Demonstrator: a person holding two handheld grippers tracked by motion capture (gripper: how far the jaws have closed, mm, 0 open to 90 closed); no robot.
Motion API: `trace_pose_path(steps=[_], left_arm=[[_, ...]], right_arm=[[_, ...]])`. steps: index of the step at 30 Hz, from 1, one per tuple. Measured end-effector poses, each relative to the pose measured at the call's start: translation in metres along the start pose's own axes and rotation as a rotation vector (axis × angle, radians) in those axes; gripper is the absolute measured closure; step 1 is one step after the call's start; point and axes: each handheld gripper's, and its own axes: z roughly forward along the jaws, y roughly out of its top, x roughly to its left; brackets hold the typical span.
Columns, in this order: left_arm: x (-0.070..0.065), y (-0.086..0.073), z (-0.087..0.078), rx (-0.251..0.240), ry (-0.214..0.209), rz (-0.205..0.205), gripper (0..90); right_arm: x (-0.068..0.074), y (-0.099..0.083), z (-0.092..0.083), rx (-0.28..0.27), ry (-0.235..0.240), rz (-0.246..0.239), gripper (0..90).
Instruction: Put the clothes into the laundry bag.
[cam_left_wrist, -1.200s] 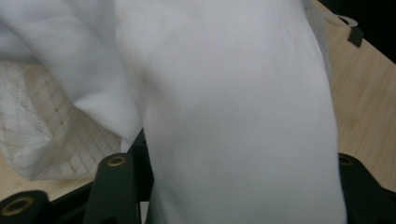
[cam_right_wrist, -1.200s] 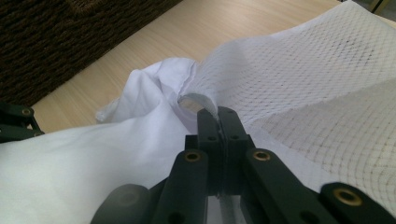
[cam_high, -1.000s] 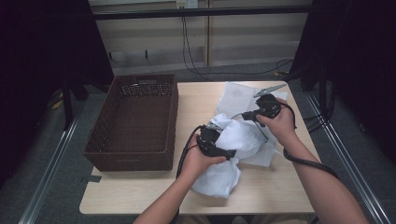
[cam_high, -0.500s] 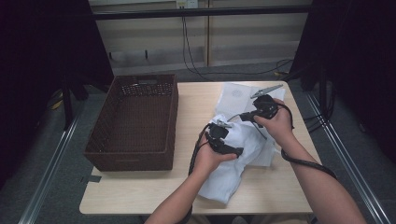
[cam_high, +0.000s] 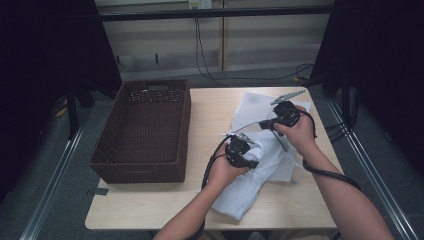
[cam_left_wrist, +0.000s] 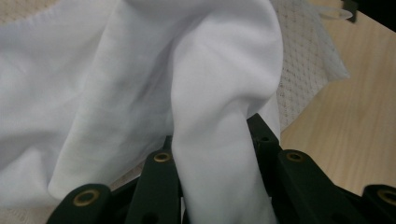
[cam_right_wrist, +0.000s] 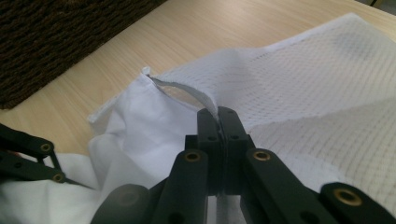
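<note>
Right gripper is pinching the mesh bag's rim; left gripper, jaws just closing, is clamping the white garment (bunched thick), risking snagging the opening.

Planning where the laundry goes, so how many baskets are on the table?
1: the brown wicker basket on the table's left half, beside the white cloth.

The brown wicker basket takes up the left part of the desk, its high walls barring any level sweep there; the way in is from above. Between basket and white cloth runs a bare strip of desk, open to pass. The mesh bag covers the far right; the near left corner lies free.
</note>
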Motion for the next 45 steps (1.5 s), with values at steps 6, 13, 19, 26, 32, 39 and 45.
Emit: trace_pose_path(steps=[6,13,19,26,32,39,45], left_arm=[[0.0,0.005,-0.002,-0.014,0.002,0.025,72.1],[0.006,0.012,-0.01,-0.046,0.057,-0.024,72.7],[0.015,0.015,-0.017,-0.082,0.122,-0.085,72.9],[0.013,0.017,-0.009,-0.078,0.089,-0.086,72.9],[0.017,0.008,-0.008,-0.098,0.096,-0.129,65.4],[0.023,0.005,-0.014,-0.164,0.228,-0.155,14.2],[0.025,0.006,0.002,-0.072,0.241,-0.132,3.0]], right_arm=[[0.0,0.001,0.001,-0.005,0.009,-0.002,89.5],[0.005,0.001,0.0,-0.004,0.032,-0.007,89.5],[0.009,0.003,-0.004,-0.009,0.067,-0.028,89.6],[0.011,0.005,-0.005,-0.023,0.086,-0.014,89.6],[0.01,0.002,-0.003,-0.004,0.072,-0.026,89.5],[0.006,-0.003,0.001,0.009,0.064,-0.015,89.5],[0.007,-0.003,0.001,0.01,0.066,-0.015,89.5]])
